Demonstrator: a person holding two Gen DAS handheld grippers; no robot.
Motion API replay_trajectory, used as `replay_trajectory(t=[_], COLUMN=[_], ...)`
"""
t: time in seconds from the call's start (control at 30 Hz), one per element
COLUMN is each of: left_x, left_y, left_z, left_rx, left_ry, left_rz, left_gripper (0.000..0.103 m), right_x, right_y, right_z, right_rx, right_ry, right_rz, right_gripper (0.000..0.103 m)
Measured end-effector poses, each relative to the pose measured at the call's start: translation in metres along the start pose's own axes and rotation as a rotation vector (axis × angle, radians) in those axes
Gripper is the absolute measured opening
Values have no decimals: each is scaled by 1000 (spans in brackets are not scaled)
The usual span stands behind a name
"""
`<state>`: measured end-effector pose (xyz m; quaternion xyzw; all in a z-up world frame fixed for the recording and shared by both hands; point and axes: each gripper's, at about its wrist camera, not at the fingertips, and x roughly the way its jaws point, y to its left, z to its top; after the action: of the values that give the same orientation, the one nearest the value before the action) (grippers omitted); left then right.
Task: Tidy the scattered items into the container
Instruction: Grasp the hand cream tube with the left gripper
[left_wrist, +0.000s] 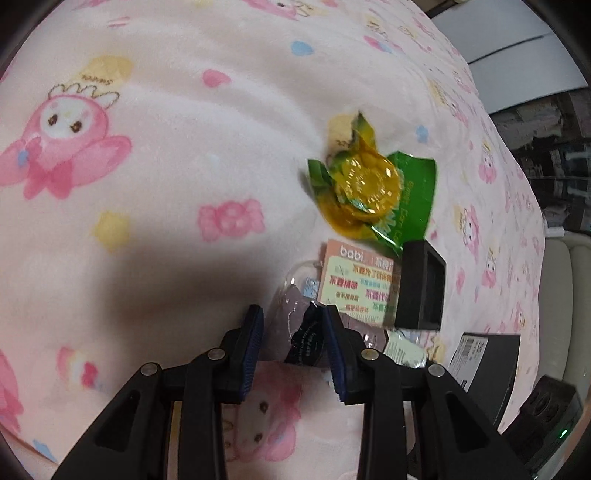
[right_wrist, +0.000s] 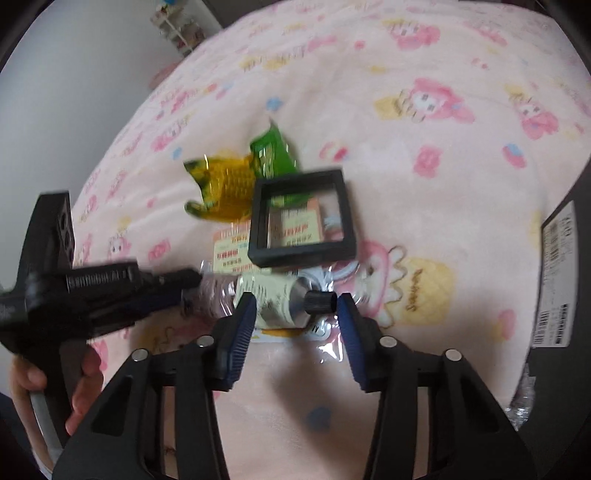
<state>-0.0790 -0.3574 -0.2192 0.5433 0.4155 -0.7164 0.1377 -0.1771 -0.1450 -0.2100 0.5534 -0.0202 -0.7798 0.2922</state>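
Note:
A small heap lies on the pink cartoon blanket (left_wrist: 166, 166): a yellow-and-green corn snack packet (left_wrist: 369, 184) (right_wrist: 236, 188), a pink printed card (left_wrist: 354, 280), a black square frame box (right_wrist: 301, 218) (left_wrist: 421, 288) and clear plastic packets. My left gripper (left_wrist: 293, 328) points down at the heap's near edge, its jaws apart around a clear packet with a dark item (left_wrist: 306, 339). The right pad touches that item. My right gripper (right_wrist: 297, 310) straddles a cream tube with a black cap (right_wrist: 319, 301) inside a clear packet. A thin gap shows at the cap.
A dark box with a barcode label (right_wrist: 554, 277) (left_wrist: 491, 362) sits at the blanket's right edge. A hand (right_wrist: 85, 380) holds the left gripper (right_wrist: 188, 280), which enters the right wrist view from the left. A grey wall and a cluttered shelf lie beyond the bed.

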Motion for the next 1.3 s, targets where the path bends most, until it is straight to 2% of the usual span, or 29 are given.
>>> replay_trajectory(t=[0.23,0.33,0.43,0.6,0.77,0.87,1.0,1.17,1.3], left_x=[-20,-25,-20,-1,1,1,-6,-6,-5], left_y=[-4,-2,4,-5,-2,-3,-5,-14,-19], left_z=[-31,-29,-27,-21,-17,-16,-16,-21,-26], left_rx=[26,12,-26,-14,-22,-12,5,64,96], left_ry=[2,-23,12,46,39,30,-6,23,35], left_rz=[-48,-4,-40,-52,-75,-64,-13,-4,7], left_gripper=[29,29,29,30,31,32,33,33,33], right_x=[-28,-33,-28,-18,10,8,-6,-17,-9], right_y=[18,8,-11,-23,-16,-9,-1,2,-11], right_z=[-20,-18,-3,16,23,17,0,-35,-41], right_rx=[-78,-44,7,33,12,-26,-65,-83,-41], right_ry=[12,-13,-24,-36,18,4,16,71,105], right_rz=[47,-8,-65,-33,29,12,22,-30,-46], right_gripper=[42,43,47,51,52,52,53,58,58])
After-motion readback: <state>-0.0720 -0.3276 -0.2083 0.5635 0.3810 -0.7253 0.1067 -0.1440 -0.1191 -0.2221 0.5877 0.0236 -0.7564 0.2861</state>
